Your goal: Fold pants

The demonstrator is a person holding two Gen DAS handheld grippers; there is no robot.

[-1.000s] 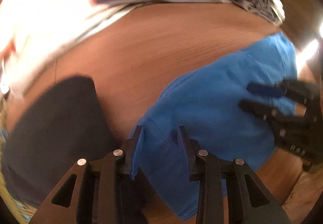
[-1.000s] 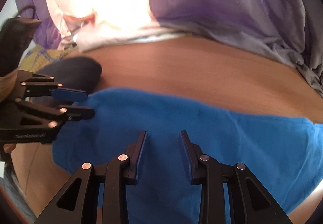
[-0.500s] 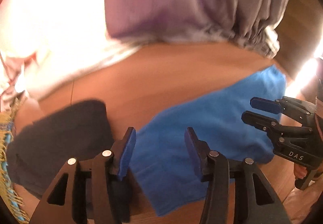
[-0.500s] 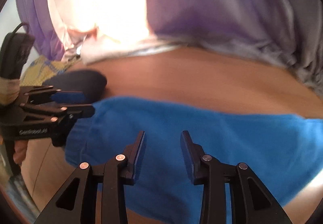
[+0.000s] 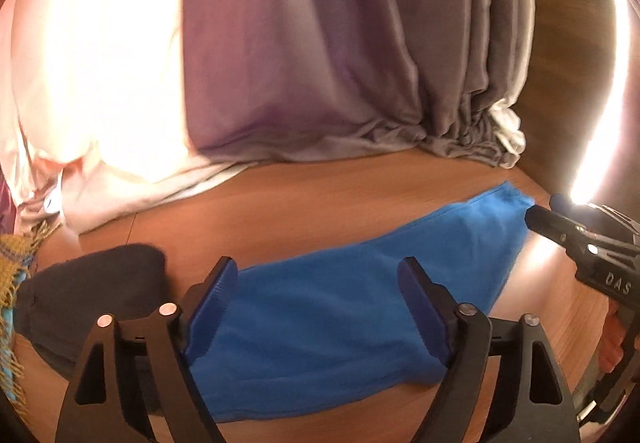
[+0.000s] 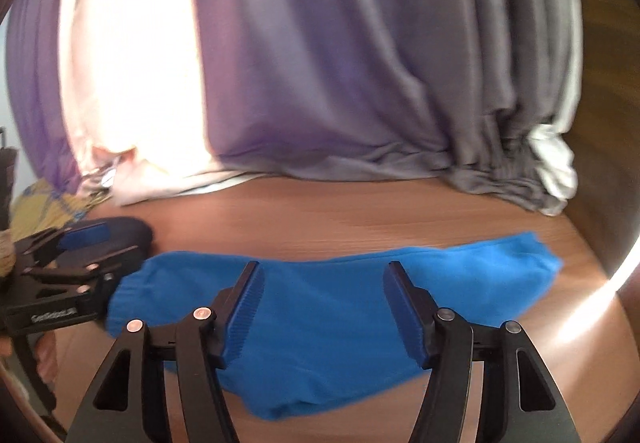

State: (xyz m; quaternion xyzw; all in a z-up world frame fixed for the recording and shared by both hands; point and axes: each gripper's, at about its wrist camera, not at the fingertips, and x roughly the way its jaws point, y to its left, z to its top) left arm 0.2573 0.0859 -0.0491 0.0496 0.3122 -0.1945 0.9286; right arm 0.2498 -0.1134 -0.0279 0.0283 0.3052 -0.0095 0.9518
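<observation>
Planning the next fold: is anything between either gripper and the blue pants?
Nothing visible. The blue pants lie alone on the wooden table, with the left gripper and right gripper open above them. The dark garment sits off to one side.

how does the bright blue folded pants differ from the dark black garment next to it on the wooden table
Colour: the bright blue folded pants are vivid blue; the dark black garment is near black.
Spread: the blue pants stretch in a long band across the wooden table; the black garment shows as a shorter, rounder heap.
Place: the blue pants lie in front of both grippers; the black garment sits to their left, by a yellow fringed cloth.
Both lie on the table, ungripped.
</observation>
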